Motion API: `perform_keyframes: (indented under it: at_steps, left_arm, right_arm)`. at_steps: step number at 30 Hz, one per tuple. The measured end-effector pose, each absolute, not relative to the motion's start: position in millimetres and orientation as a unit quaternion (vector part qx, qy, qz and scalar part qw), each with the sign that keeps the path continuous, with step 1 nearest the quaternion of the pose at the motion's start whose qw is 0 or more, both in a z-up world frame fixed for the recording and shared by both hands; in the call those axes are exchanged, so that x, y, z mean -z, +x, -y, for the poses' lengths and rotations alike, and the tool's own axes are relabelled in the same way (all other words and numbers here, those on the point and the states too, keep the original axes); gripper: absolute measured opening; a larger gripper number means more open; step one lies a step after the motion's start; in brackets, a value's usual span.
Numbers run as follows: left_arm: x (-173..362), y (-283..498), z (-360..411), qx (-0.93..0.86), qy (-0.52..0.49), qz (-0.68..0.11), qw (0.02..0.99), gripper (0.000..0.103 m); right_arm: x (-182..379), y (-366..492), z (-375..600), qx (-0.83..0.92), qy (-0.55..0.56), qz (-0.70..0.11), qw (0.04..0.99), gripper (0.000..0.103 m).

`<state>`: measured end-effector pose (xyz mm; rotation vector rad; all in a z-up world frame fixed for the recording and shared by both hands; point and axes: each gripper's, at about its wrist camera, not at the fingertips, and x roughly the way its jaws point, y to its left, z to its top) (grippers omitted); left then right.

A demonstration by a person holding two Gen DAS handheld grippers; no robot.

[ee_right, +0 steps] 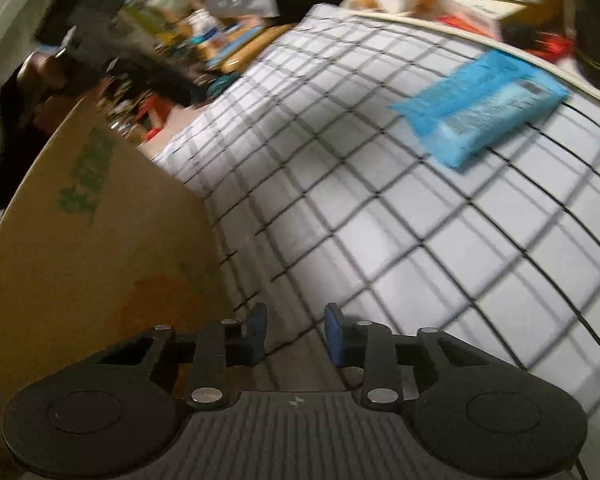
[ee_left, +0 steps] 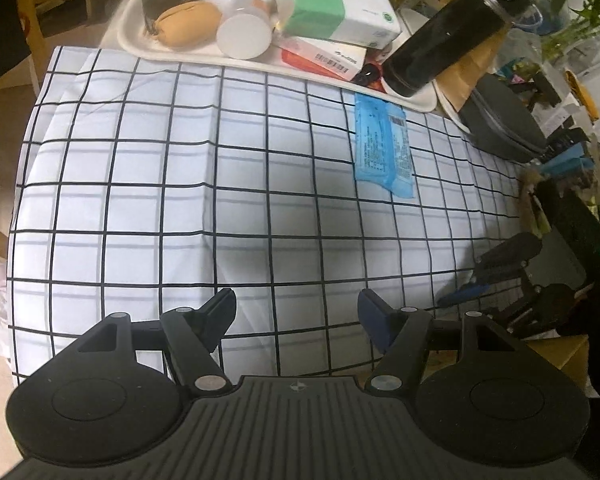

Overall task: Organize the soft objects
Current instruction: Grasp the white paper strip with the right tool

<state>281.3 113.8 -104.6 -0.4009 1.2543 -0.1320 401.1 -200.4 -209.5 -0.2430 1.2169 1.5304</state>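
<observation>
- Nearest to us, our left gripper (ee_left: 296,308) hangs over the near edge of the checked cloth (ee_left: 220,200), its jaws spread with only bare fabric between them, holding nothing.
- Our right gripper (ee_right: 296,330) sits low at the cloth's edge, just beside a cardboard box (ee_right: 100,220). Its jaws stand narrow, and the hem seems to lie in the gap, but the blur keeps us from telling whether the pads pinch it.
- We judge the step in hand to be taking hold of the cloth at its near border. To do it well, we should get fabric fully between the pads before lifting, and pinch the hem only, not the layer beneath.
- Mid-way across, the cloth lies spread with a fold ridge running through it; we should pull evenly so it does not bunch.
- Further on, a blue wipes packet (ee_left: 384,148) rests flat on the cloth and would slide if we lift.
- Farthest, a white tray (ee_left: 132,36) holds a soft tan pouch (ee_left: 188,24).
</observation>
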Motion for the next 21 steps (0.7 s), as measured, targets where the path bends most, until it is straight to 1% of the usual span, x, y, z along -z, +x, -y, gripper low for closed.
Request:
perform_keyframes:
  at_steps: [2,4,5,7,10,16,18,21]
  left_arm:
    - [105,282,-113,0.062,-0.186,-0.583,0.789,0.067]
    - [106,282,-114,0.059,-0.187,-0.584,0.788,0.067]
    - [107,282,-115,0.056,-0.186,-0.586,0.787,0.067]
    - [107,282,-116,0.053,-0.186,-0.586,0.787,0.067]
    - [106,283,-117,0.053,-0.186,-0.583,0.789,0.067]
    - [103,282,-115,0.057,-0.178,-0.574,0.797,0.067]
    - [102,282,-113,0.057,-0.176,-0.568,0.802,0.067]
    - [98,283,-111,0.06,-0.174,-0.557,0.81,0.067]
  right_arm:
    - [210,396,196,-0.66,-0.119,-0.511,0.538,0.026]
    - [213,392,191,-0.666,-0.135,-0.507,0.53,0.018]
    - [214,390,188,-0.669,-0.143,-0.504,0.528,0.017]
    - [213,387,186,-0.673,-0.153,-0.495,0.528,0.008]
    - [211,385,185,-0.671,-0.169,-0.482,0.538,0.005]
    - [197,396,197,-0.62,-0.176,-0.451,0.618,0.004]
    - [188,395,200,-0.589,-0.205,-0.436,0.649,0.004]
    - [181,384,198,-0.554,-0.267,-0.425,0.665,0.004]
